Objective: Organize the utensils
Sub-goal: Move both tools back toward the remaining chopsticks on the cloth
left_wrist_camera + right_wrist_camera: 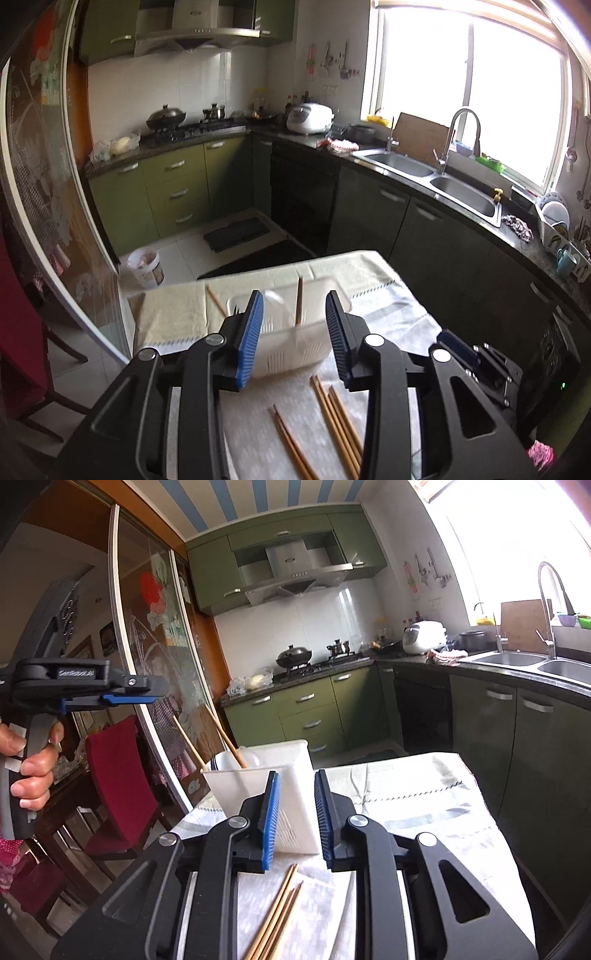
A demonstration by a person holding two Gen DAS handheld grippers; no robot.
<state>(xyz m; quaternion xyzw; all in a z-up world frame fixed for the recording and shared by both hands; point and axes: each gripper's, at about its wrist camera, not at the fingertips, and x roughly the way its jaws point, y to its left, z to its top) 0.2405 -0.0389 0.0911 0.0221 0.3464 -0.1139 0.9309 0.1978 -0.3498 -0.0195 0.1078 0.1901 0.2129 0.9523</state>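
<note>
A white slotted utensil basket (295,347) stands on the cloth-covered table (391,314). Two wooden chopsticks lean in it, one (298,299) upright in the middle and one (216,301) at its left end. My left gripper (293,299) hovers over the basket, open, with nothing between its pads. Several loose chopsticks (336,424) lie on the cloth in front of the basket. From the right wrist, the basket (295,812) sits just beyond my right gripper (296,775), which stands open by a narrow gap with nothing in it. The loose chopsticks (280,912) lie below it. A hand holds the left gripper (155,692) up at the left.
A red chair (118,790) and a glass sliding door (159,657) stand to the table's left. Dark cabinets and a counter with a double sink (436,177) run along the right. A white bucket (146,267) sits on the floor beyond the table.
</note>
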